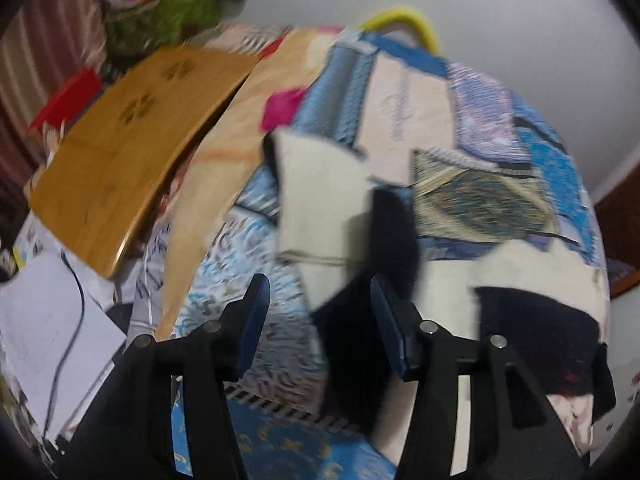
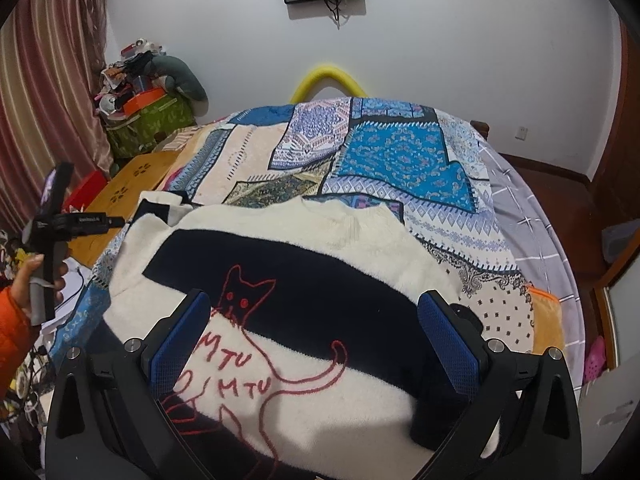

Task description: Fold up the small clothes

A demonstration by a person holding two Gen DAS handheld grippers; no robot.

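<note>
Cream-navy sweater (image 2: 280, 280) flat on patchwork quilt (image 2: 392, 160); left tool (image 1: 320, 296), right tool (image 2: 316, 316) both agape, empty.

So the sweater (image 2: 304, 280) is lying flat on the bed (image 2: 520, 216), spread over the quilt (image 2: 400, 160) toward the near edge. One sleeve (image 2: 160, 204) sticks out to the bed's left edge. Off that left side there's a wooden board (image 2: 132, 184), with the storage bag (image 2: 148, 124) behind it.
</note>
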